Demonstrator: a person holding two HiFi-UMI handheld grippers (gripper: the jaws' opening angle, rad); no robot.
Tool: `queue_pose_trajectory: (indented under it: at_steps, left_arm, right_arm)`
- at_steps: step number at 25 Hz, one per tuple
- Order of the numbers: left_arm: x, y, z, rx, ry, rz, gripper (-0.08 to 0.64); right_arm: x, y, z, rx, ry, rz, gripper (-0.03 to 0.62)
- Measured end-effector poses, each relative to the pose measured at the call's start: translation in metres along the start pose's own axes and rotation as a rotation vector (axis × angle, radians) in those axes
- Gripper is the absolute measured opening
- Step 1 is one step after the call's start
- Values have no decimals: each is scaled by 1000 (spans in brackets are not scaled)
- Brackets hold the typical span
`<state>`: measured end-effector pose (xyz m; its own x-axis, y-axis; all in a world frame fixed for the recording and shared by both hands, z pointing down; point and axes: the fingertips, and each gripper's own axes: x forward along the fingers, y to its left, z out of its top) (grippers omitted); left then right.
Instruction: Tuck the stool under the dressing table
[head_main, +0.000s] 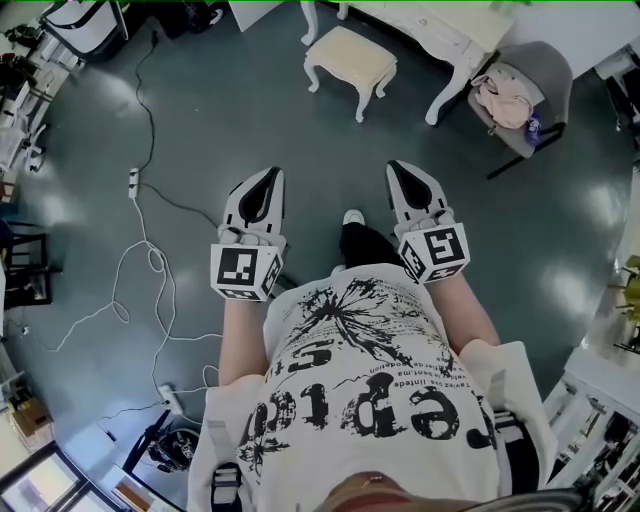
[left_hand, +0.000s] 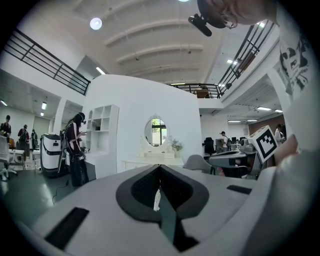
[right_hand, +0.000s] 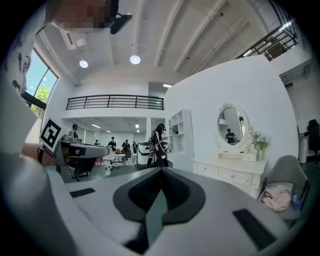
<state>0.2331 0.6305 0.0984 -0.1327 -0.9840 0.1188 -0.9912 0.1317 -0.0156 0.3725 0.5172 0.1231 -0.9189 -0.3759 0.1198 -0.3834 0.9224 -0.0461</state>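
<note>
The left gripper and right gripper are clenched on nothing, side by side. Well ahead, the stool stands on the floor just beside the dressing table, not under it

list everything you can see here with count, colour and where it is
stool: one, cream, on the floor in front of the dressing table, not under it
dressing table: one, white, top of the head view
mirror: one, oval, white frame, on the dressing table
chair: one, grey, right of the dressing table
cloth: one, pink, on the chair
cable: at least one, white, looped on the floor at left
floor: dark grey
people: several, far off in both gripper views
left tongs: one, grey and black, shut, empty
right tongs: one, grey and black, shut, empty
</note>
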Motion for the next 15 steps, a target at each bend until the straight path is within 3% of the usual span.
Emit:
queue_pose_trajectory:
  at_steps: [8, 15]
  left_arm:
    - [45, 37, -23, -10, 54, 50, 20]
    - [145, 90, -18, 5, 82, 52, 20]
  right_arm:
    - [65, -27, -18, 10, 23, 36, 18]
    - [161, -87, -7, -13, 19, 41, 17]
